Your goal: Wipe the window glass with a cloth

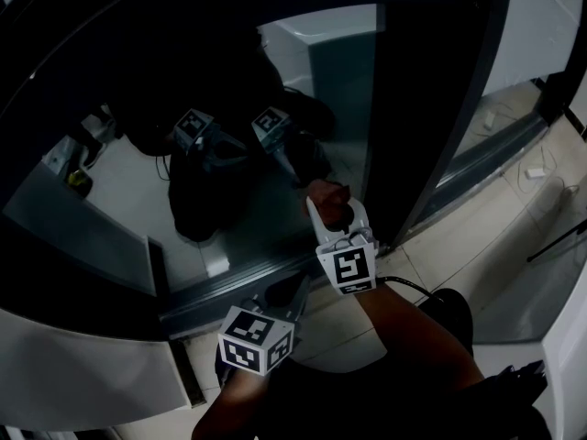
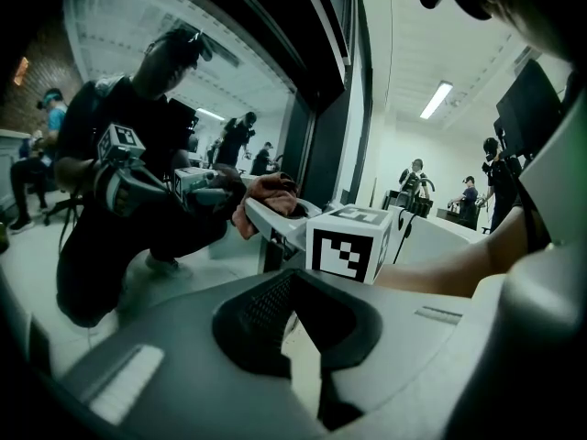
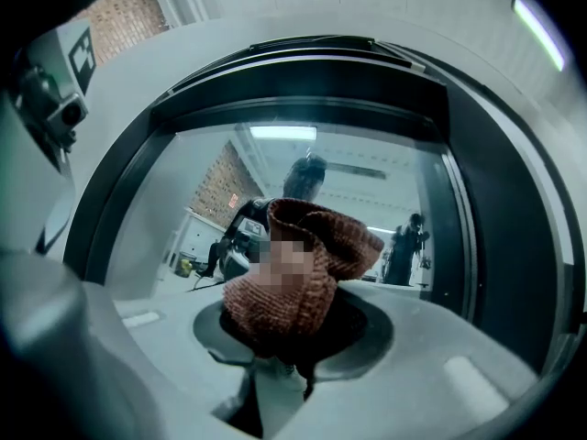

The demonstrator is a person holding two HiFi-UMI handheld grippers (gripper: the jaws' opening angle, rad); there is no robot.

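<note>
Desk: Tool first. What does the right one hold?

Photographer: Right tool [image 1: 335, 214] pinches a rust-red knitted cloth [image 3: 275, 305], jaws parted only by the thickness of the wad. Most of the fabric bulges past the tips, so knit rather than plastic meets the pane.

Desk: And the other?

Photographer: Left tool [image 2: 295, 310] has its jaws drawn together at the tips, with nothing between them. It hangs low and back, near the bottom rail [image 1: 229, 287], just beside the working arm. My reading is that it is parked out of the wiping path.

Desk: Where does the cloth sit on the window?

Photographer: Low on the window glass [image 1: 238, 218], close beside the dark upright frame [image 1: 404, 108], and it looks to be touching. The person crouches, figure mirrored in the pane, which puts the arm square to that bottom corner.

Desk: Surroundings?

Photographer: Pale tiled floor [image 1: 486, 236] runs to the right of the frame. In the left gripper view, other people [image 2: 417, 177] stand well apart in the room behind.

Desk: Progress?

Photographer: Judged from position alone, wiping looks under way at the lower edge. No streak or cleaned patch can be made out.
</note>
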